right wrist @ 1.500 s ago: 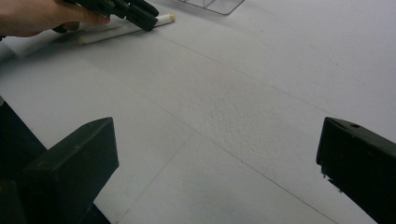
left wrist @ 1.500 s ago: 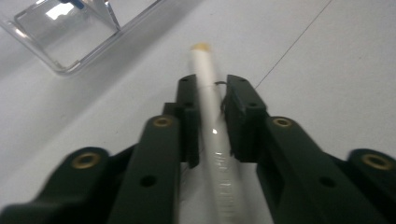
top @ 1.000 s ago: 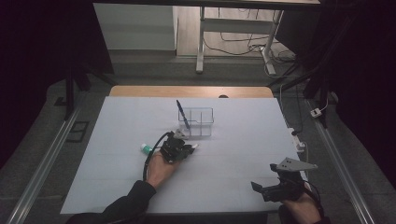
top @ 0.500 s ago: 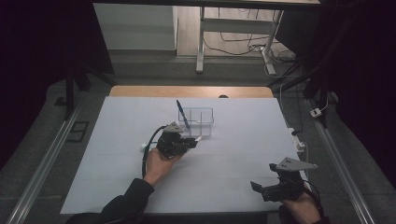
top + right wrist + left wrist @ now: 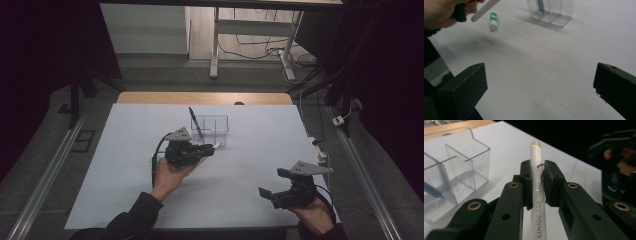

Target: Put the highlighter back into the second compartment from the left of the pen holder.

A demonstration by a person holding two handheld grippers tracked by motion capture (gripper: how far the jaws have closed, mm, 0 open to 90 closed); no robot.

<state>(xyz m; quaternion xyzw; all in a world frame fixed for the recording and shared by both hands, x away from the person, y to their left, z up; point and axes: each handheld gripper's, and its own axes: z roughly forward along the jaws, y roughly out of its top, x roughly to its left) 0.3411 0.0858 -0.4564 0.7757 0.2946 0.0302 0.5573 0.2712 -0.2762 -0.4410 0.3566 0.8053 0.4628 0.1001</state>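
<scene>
**White pen held just short of the clear organizer**

The left gripper (image 5: 537,185) has its jaws closed on a white pen (image 5: 537,162), pinching the barrel about midway, so the gold-tipped end sticks out past the jaws and the printed lower part runs back toward the bottom of the frame. Gripping mid-barrel likely leaves a free end long enough to lower into a compartment. In the high view this gripper (image 5: 212,148) sits at the centre of the frame, held off the white table (image 5: 125,190) by the person's left hand (image 5: 167,174), with the pen's tip pointing toward the clear organizer (image 5: 212,129) just up and to the right of it.

The organizer is a see-through box with dividers; in the left gripper view it fills the upper left (image 5: 461,167). A blue pen (image 5: 195,121) already stands slanted in its left part, which suggests the white pen is meant to join it. The white pen is not yet over the opening.

The right gripper (image 5: 280,184) waits in the lower right of the high view, its jaws spread wide and holding nothing, well apart from the work. Its own view shows a green-and-white cylinder, perhaps a glue stick (image 5: 493,21), lying on the table at upper left, near the left hand; it may be the next thing to tidy.
</scene>
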